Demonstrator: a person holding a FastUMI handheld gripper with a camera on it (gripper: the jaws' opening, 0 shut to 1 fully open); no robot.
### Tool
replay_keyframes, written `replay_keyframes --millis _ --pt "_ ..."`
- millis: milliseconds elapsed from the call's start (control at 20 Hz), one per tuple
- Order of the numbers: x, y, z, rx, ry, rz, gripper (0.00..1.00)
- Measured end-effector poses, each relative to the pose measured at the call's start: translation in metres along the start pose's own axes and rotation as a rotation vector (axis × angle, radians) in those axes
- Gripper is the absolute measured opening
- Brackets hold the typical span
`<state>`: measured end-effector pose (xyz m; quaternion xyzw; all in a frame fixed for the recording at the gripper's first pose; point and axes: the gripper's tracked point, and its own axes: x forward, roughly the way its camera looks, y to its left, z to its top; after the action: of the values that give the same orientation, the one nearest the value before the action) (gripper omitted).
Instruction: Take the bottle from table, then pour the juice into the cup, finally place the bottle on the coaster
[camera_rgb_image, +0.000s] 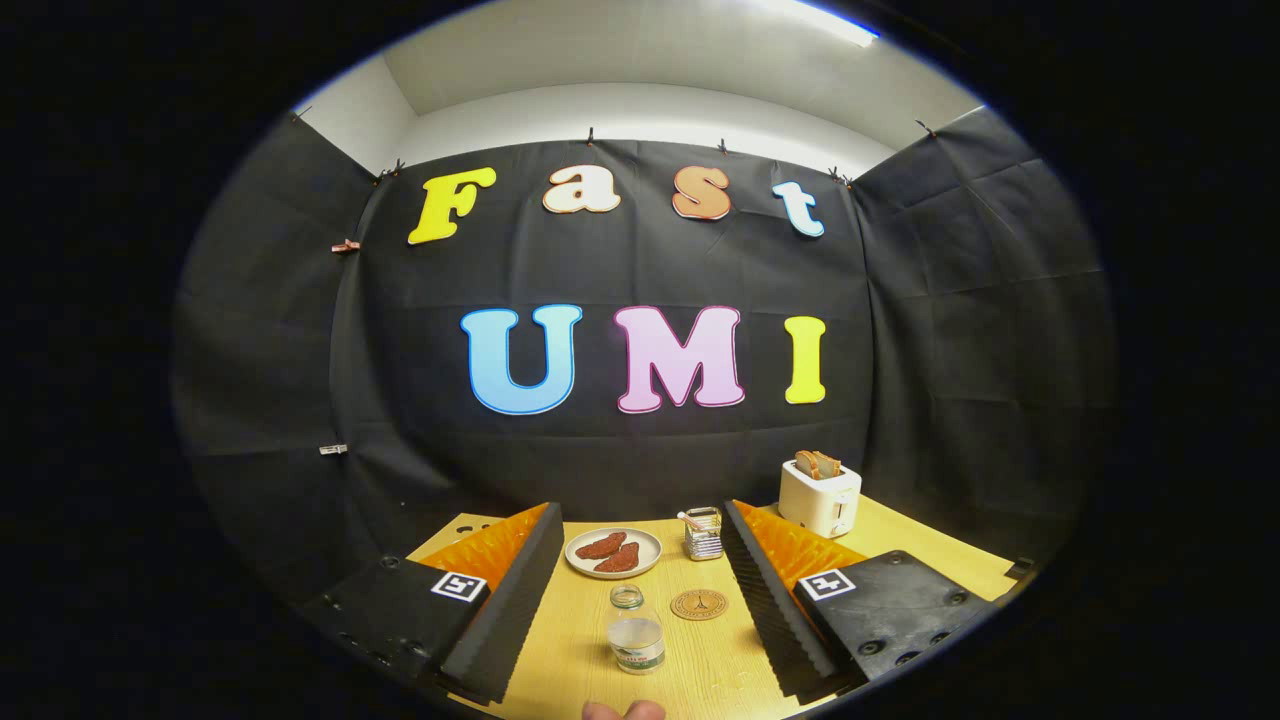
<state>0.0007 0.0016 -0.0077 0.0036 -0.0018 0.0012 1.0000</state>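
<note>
- Your gripper (635, 590) hung above the near edge of the wooden table (900, 545), jaws wide apart and clamped on nothing.
- One bottle (636, 640) stood upright between the fingers, near you, touching neither. Its cap was off and it carried a green-and-white label, too small to read.
- One round coaster (699, 604) lay flat just right of the bottle and a little farther off, apart from it. It bore a dark tower-like emblem; any lettering was too fine to read.
- One white plate (613, 553) sat farther back, left of centre, with two reddish-brown pieces of food (610, 551) on it.
- One small ribbed cup (703, 535) stood right of the plate, with something thin poking out of its top.
- One white toaster (819, 497) stood at the far right, with one or more slices of toast (817, 463) up in its slots. I couldn't count them.
- Fingertips (623, 710) of a hand showed at the very near edge, below the bottle.
</note>
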Motion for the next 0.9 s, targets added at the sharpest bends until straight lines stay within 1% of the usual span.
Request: replay_keyframes --millis 350,550,750,900 --pt "0.001 0.001 -0.011 -0.013 -0.009 0.006 0.97" --pt "0.007 0.003 -0.031 -0.033 -0.044 0.016 0.97" --pt "0.010 -0.001 -0.080 0.021 -0.018 -0.007 0.97" --pt "0.014 -0.002 -0.121 0.038 0.013 -0.025 0.98"
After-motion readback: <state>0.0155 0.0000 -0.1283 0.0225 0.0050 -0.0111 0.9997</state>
